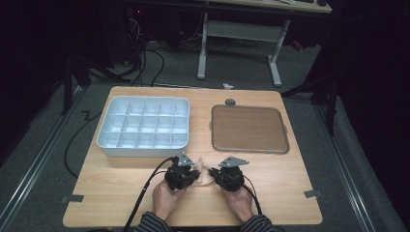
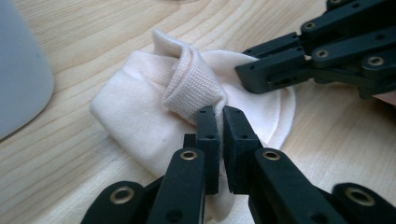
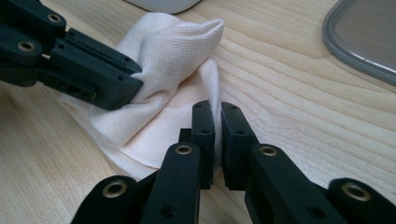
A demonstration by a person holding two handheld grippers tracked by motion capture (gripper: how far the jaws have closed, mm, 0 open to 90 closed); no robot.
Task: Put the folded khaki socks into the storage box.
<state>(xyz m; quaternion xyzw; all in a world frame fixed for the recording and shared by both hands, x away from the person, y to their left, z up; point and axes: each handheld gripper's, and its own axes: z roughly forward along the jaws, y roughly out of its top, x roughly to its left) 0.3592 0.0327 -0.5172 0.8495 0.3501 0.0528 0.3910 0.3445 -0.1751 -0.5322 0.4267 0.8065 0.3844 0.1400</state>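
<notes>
Lying near the front edge of the wooden table [image 1: 270, 193], a small cream sock [image 2: 140, 112] sits bunched between both tools, its ribbed cuff folded upward. The left gripper [image 2: 219, 116] has its jaws pressed together on the cuff fabric; the right gripper [image 3: 217, 112] pinches a thin edge of the same sock, apparently the toe end. Behind them stand a white compartment tray [image 1: 109, 145] to the left and a brown lid [image 1: 250, 128] to the right, well apart from the sock.

sock [image 2: 140, 112]: cream white, ribbed knit cuff
left gripper [image 2: 218, 116]: black
right gripper [image 3: 215, 112]: black
compartment box [image 1: 143, 126]: pale blue-white
tray [image 1: 249, 129]: brown, grey rim
table [image 1: 280, 183]: light wood grain
</notes>
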